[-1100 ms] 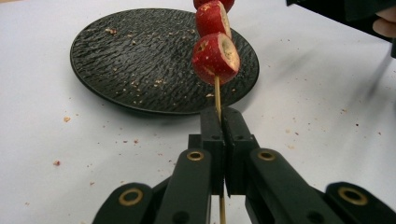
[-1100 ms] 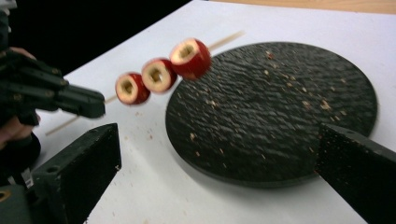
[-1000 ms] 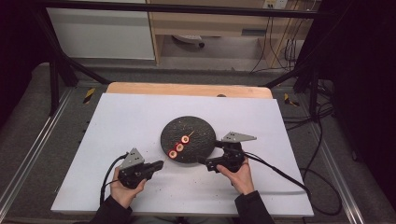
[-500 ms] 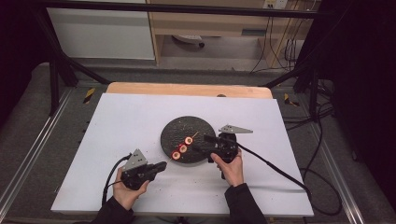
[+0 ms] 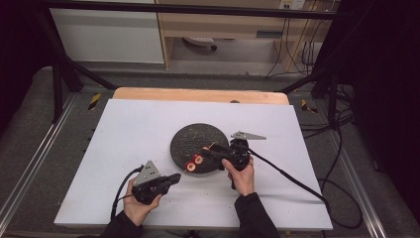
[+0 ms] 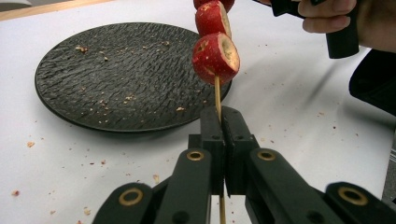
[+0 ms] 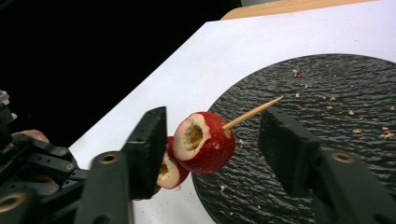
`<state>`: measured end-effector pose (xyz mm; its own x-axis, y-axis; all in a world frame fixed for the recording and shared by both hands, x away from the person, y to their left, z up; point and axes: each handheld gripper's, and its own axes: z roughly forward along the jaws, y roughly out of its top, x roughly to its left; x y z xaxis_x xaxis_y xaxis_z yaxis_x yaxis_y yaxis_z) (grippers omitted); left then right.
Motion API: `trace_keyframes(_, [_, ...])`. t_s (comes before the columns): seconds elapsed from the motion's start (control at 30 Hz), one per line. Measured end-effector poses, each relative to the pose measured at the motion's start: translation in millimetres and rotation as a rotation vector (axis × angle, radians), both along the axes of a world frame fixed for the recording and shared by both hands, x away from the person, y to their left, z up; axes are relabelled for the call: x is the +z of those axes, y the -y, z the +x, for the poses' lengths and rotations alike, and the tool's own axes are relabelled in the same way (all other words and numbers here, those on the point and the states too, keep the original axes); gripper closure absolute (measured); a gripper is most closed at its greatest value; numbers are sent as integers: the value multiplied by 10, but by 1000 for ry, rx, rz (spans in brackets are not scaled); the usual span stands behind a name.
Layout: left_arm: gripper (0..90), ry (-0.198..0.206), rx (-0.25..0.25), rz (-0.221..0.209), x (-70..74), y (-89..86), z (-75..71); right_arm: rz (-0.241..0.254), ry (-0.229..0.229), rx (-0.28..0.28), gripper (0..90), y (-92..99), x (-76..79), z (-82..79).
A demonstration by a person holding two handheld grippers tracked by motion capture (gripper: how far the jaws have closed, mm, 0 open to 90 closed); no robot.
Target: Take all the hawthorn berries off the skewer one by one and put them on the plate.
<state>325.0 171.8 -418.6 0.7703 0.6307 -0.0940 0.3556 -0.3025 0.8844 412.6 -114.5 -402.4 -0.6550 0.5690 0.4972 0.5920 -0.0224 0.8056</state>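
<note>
- Thin wooden skewer (image 6: 217, 95) threaded through red hollowed fruit pieces (image 6: 215, 57), held slanting above the near edge of a dark textured plate (image 5: 190, 141).
- Clamped at its bare lower end by the left gripper (image 6: 223, 122), jaws shut tight on the stick.
- Bracketed at the top fruit (image 7: 203, 142) by the right gripper (image 7: 212, 149), jaws just now closing, pads not yet pressing.
- Likely light, soft-fleshed, easily crushed; skewer snappable. Best gripped gently across the fruit's sides.
- White table (image 5: 124, 129) beneath, speckled with crumbs.

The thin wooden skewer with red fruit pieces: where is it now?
High view: the thin wooden skewer slants over the dark round plate's near rim, clamped by the left gripper, between the right gripper's jaws.
</note>
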Motion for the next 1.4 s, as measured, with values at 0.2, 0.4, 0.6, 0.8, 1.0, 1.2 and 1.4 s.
trace_keyframes(0.2, [883, 5, -4, -5, -1, 3, -5, 31, -24, 22, 585, -4, 2, 2])
trace_keyframes(0.4, [883, 5, -7, -8, -5, -2, -4, 39, -37, 29, 602, -1, 5, 5])
trace_keyframes(0.6, [883, 13, -4, -12, 4, -27, -9, 53, -33, 8, 606, 25, 44, 24])
trace_keyframes(0.8, [883, 16, 2, -13, 11, -59, -12, 59, -20, -27, 607, 91, 110, 96])
trace_keyframes(1.0, [884, 17, 7, -14, 13, -90, -14, 62, -19, -65, 608, 189, 198, 204])
trace_keyframes(1.2, [883, 13, 12, -2, 0, -117, -12, 54, -15, -96, 608, 281, 261, 303])
trace_keyframes(1.4, [883, 9, 25, -2, -8, -167, -11, 17, -13, -138, 608, 337, 261, 405])
